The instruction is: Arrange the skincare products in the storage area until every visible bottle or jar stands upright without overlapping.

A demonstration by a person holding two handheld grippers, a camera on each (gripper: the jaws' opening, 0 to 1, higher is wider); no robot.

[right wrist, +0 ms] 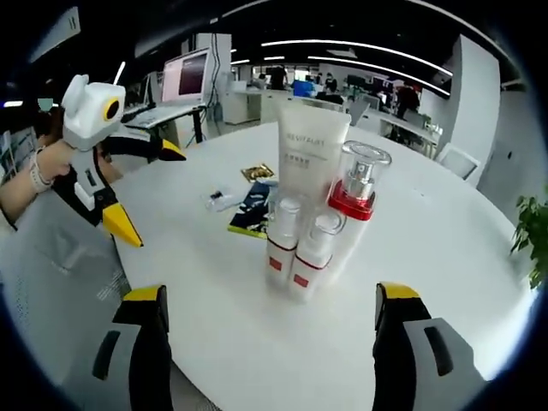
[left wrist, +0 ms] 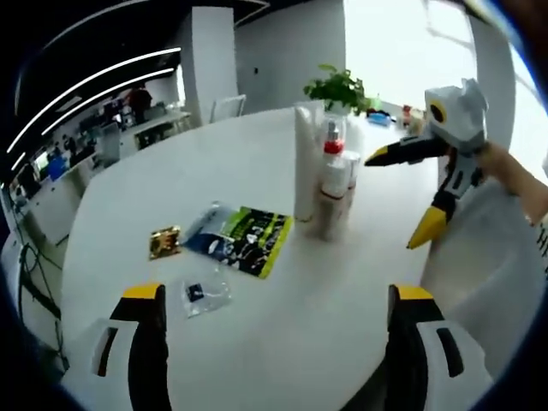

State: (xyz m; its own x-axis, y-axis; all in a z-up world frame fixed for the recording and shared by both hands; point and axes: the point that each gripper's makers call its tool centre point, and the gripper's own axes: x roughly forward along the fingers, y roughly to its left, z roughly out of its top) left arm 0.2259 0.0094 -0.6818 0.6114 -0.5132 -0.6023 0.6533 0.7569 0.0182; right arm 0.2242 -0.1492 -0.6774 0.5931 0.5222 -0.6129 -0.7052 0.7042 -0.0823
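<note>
A cluster of skincare products stands upright in the middle of the round white table [left wrist: 154,171]. It holds a tall white tube [left wrist: 305,163] [right wrist: 310,154], a clear bottle with a red collar [left wrist: 332,144] [right wrist: 355,193], and two small white bottles with red bands [right wrist: 282,244] [right wrist: 312,257] pressed close together. My left gripper [left wrist: 278,342] is open, well short of the cluster, with nothing between its jaws. My right gripper [right wrist: 270,342] is open too, on the opposite side. Each gripper shows in the other's view, right [left wrist: 401,193] and left [right wrist: 147,190], both held in a hand.
Flat sachets lie left of the cluster: a blue-green packet [left wrist: 244,240] [right wrist: 253,210], a gold one [left wrist: 164,241] and a small clear one [left wrist: 204,294]. A potted plant [left wrist: 338,86] stands at the far table edge. Office desks and a chair [left wrist: 227,107] lie beyond.
</note>
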